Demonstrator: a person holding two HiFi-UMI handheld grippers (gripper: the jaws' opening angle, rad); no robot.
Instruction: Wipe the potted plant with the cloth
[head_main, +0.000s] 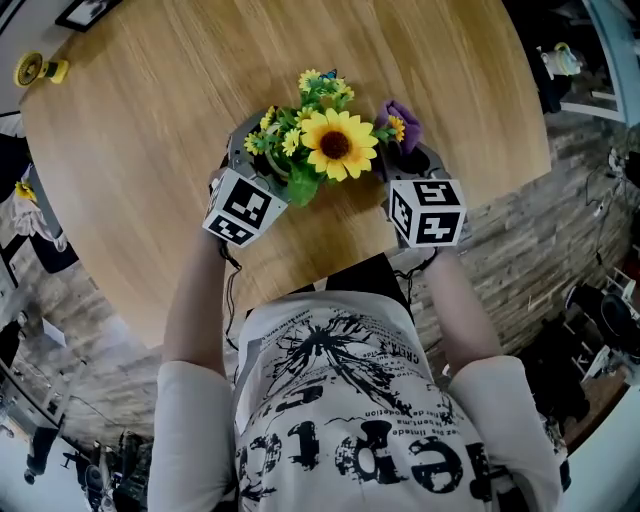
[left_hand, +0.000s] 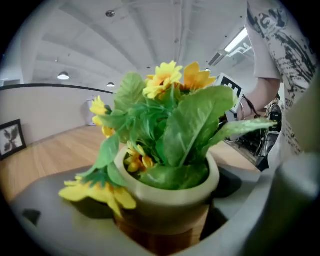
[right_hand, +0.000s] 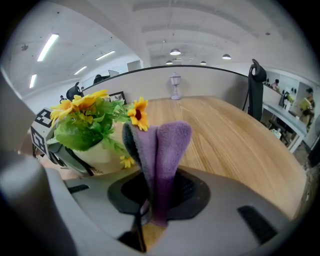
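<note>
Currently, the wipe looks not yet begun. The potted plant (head_main: 325, 145) stands on the round wooden counter (head_main: 150, 120), near its edge by the person, between the two tools. The left tool (head_main: 245, 160) is released, jaws spread round the pale pot (left_hand: 167, 197); bare wood shows between pot and one jaw, so no grip. The right tool (head_main: 410, 160) is clenched on the folded purple cloth (right_hand: 162, 160), held upright just beside the blooms; contact with leaf or pot cannot be confirmed. Judged remaining: steady the pot, then all the wiping. The counter is dry and mostly bare, with a small yellow object (head_main: 40, 68) at its far rim. The room is office-like, with ceiling lights and a stone-patterned floor (head_main: 520, 260).
</note>
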